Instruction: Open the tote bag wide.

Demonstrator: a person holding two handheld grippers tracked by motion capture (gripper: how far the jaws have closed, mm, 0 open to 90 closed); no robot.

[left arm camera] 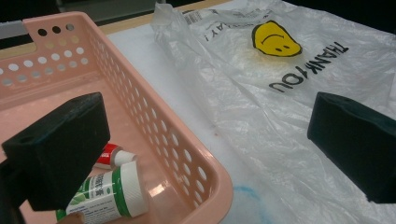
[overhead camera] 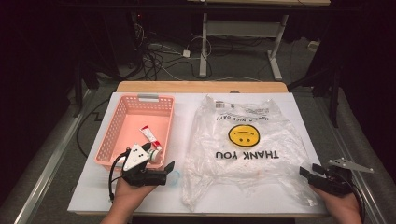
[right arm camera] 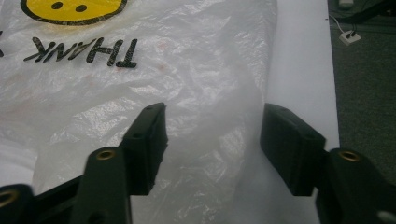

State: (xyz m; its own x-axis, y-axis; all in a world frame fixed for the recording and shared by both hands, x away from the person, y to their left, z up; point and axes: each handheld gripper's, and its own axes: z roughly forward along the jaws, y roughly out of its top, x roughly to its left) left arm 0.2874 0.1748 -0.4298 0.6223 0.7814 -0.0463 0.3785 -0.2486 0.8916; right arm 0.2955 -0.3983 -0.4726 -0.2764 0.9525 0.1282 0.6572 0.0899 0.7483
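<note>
I see bag (right arm camera: 140, 93) edge between right gripper (right arm camera: 212, 140) jaws, half spread, not pinching. Left gripper (left arm camera: 205, 140) spread wide. Basket (overhead camera: 109, 140) holds two tubes (overhead camera: 150, 135).

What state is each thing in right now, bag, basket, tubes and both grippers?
plastic bag: flat on the table, crumpled, printed side up.
pink basket: upright, holding two tubes.
green-capped tube: lying down, capped.
red tube: lying in the basket.
left gripper: open, holding nothing.
right gripper: open, bag edge between the jaws, pads not pressing.
</note>
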